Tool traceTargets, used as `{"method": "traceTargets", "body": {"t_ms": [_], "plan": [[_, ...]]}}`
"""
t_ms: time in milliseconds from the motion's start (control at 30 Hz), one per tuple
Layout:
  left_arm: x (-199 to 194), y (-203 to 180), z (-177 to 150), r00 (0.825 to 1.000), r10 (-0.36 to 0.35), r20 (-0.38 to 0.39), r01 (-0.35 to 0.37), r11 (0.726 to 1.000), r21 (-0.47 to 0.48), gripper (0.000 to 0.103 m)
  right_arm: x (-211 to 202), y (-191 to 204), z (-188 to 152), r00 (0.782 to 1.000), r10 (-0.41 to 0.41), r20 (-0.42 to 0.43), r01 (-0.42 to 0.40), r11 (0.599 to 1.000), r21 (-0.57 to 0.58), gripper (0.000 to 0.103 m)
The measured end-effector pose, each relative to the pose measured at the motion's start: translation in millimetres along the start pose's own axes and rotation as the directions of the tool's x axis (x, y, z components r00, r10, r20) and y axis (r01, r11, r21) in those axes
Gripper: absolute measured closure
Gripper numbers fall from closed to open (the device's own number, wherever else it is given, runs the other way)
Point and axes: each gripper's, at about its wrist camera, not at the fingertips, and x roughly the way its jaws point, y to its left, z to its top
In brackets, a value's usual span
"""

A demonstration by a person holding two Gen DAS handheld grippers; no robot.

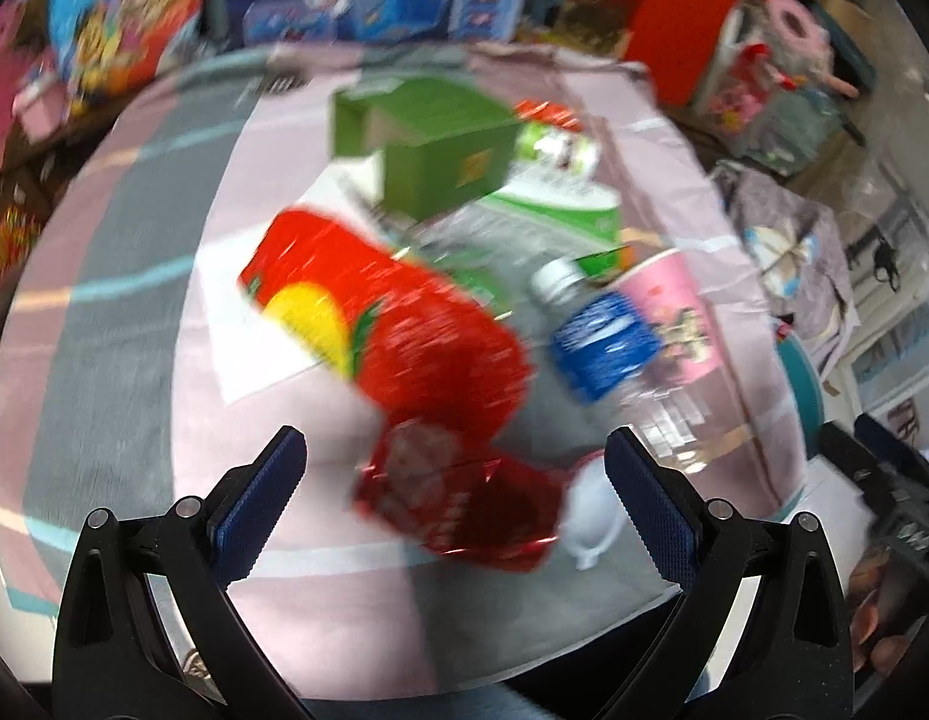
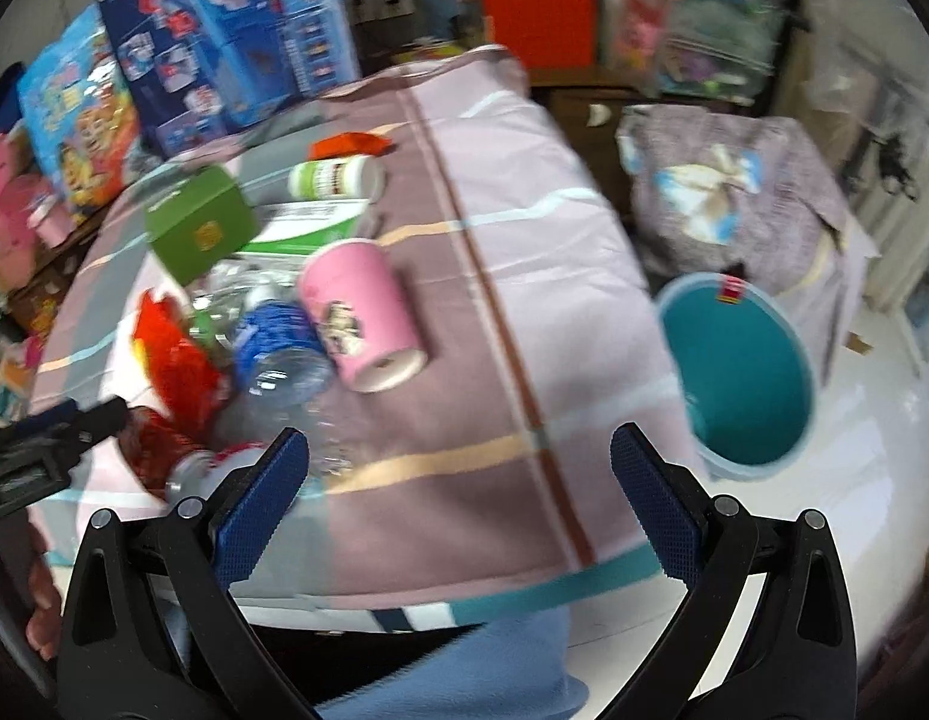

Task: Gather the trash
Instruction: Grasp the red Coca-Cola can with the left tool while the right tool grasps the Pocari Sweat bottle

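Both jaws wide open and empty: left gripper (image 1: 455,480) faces crinkly red foil wrapper (image 1: 464,504) at 12 o'clock, probably light and slippery; pinch its bunched middle.

Left tool (image 1: 455,492) and right tool (image 2: 458,492) both gape wide, empty.

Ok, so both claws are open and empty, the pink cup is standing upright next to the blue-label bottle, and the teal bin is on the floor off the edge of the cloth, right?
Not quite: the pink cup lies on its side, as the right wrist view shows. The rest holds: left claw and right claw are open and empty, the cup is beside the blue-label bottle, and the teal bin sits on the floor past the cloth edge.
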Motion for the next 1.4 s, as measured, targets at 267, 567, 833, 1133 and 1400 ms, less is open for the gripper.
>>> {"method": "traceTargets", "body": {"t_ms": [267,567,833,1133,1400], "plan": [[22,18,-12,0.992,-0.040,-0.123,0.032,0.997,-0.065,0.004,20,29,19,0.987,0.145,-0.073,-0.147,0.989,-0.028,0.031],[39,-2,-12,0.991,-0.021,-0.131,0.019,1.000,-0.019,0.007,48,50,28,0.957,0.217,-0.192,-0.230,0.972,-0.048,0.052],[35,33,-9,0.993,-0.021,-0.115,0.017,0.999,-0.036,0.008,96,81,35,0.923,0.175,-0.344,-0.226,0.968,-0.114,0.052],[17,53,-20,0.985,-0.115,-0.130,0.098,0.987,-0.128,0.008,129,107,37,0.888,0.188,-0.419,-0.260,0.958,-0.121,0.044],[36,33,-28,0.964,-0.148,-0.221,0.120,0.983,-0.136,0.008,141,97,26,0.872,0.233,-0.430,-0.283,0.957,-0.055,0.047]]}}
